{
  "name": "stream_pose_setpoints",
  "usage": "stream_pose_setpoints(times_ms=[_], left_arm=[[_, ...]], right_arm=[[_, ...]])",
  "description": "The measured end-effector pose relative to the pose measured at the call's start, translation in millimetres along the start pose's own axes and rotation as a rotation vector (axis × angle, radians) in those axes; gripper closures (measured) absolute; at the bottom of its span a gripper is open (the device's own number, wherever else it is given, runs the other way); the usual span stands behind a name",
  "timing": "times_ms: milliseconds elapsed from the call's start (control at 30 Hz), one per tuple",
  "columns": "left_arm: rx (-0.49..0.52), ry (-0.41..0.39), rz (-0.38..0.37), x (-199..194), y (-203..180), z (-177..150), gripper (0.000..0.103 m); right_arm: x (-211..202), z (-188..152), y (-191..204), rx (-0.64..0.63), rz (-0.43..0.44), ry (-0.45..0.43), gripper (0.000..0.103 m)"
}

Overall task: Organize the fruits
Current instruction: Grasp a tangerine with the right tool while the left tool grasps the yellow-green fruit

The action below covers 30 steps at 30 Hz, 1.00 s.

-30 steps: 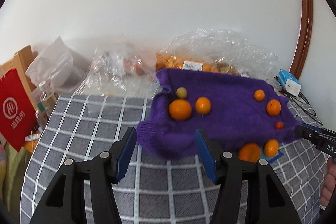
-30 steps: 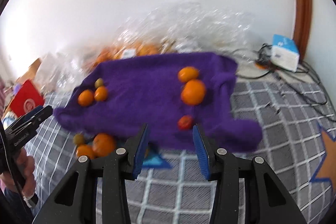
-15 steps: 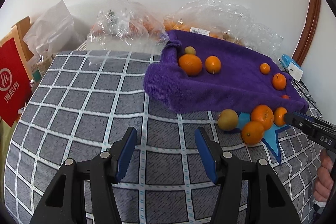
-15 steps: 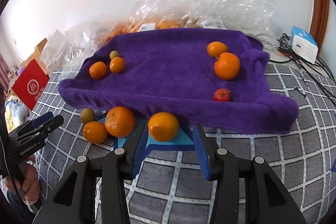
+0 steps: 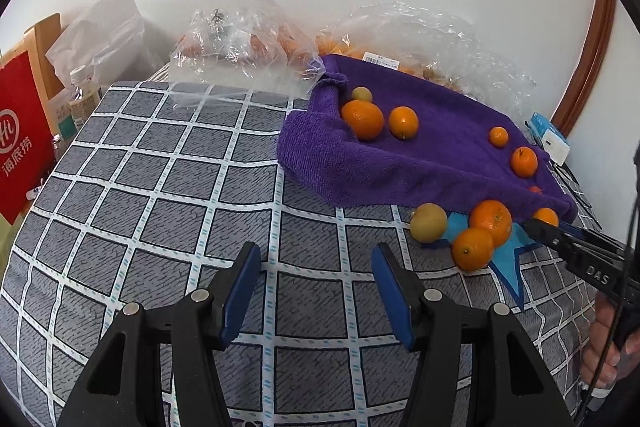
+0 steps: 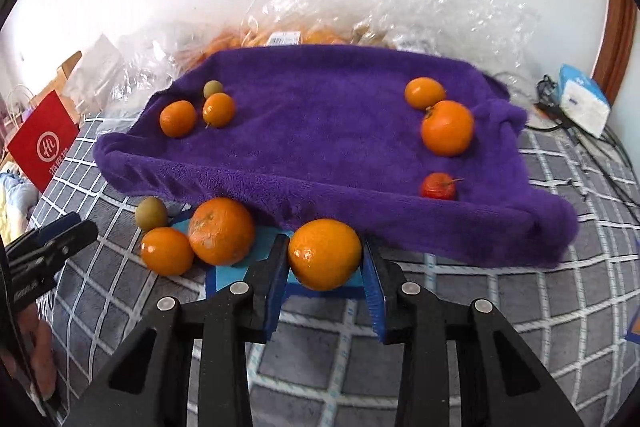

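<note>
A purple towel lies on the checked cloth with several oranges and a small red fruit on it. In front of it lie an orange, a bigger orange, a smaller one and a greenish fruit. My right gripper is open with its blue pads on either side of the front orange, which rests on a blue star patch. My left gripper is open and empty above the checked cloth, left of the loose fruits. The towel also shows in the left wrist view.
Clear plastic bags of fruit lie along the wall behind the towel. A red paper bag and a bottle stand at the left edge. A white and blue box and black cables lie at the right.
My right gripper has moved forward so the front orange now sits between its pads. My left gripper has pulled back and the towel looks farther off.
</note>
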<state>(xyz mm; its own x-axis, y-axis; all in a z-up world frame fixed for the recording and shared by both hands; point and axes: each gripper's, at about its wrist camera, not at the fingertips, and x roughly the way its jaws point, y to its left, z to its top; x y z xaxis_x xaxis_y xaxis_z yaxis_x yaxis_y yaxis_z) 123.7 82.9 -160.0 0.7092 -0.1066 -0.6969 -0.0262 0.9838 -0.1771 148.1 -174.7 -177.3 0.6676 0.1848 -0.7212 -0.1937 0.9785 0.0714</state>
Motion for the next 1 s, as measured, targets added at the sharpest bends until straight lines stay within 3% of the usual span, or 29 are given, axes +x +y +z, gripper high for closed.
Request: stream_pose_setpoints(times_ms=[167, 333, 467, 700, 1000], left_arm=[[-0.006, -0.013, -0.024, -3, 0, -1, 0.049], [0.051, -0.003, -0.053, -4, -11, -2, 0.053], [0.068, 0.005, -0.028, -4, -18, 1, 0.053], [0.027, 0.05, -0.135, -10, -35, 14, 0.053], [-0.01, 0.1, -0.086, 27, -68, 34, 0.053]], right_arm=[[-15, -11, -27, 0.041, -0.013, -0.001, 0.068], [-17, -15, -49, 0.084, -0.021, 0.012, 0.068], [-19, -15, -58, 0.085, -0.035, -0.01, 0.068], [-16, -23, -68, 0.107, 0.004, -0.028, 0.068], [-15, -27, -83, 0.162, 0.025, -0.012, 0.068]])
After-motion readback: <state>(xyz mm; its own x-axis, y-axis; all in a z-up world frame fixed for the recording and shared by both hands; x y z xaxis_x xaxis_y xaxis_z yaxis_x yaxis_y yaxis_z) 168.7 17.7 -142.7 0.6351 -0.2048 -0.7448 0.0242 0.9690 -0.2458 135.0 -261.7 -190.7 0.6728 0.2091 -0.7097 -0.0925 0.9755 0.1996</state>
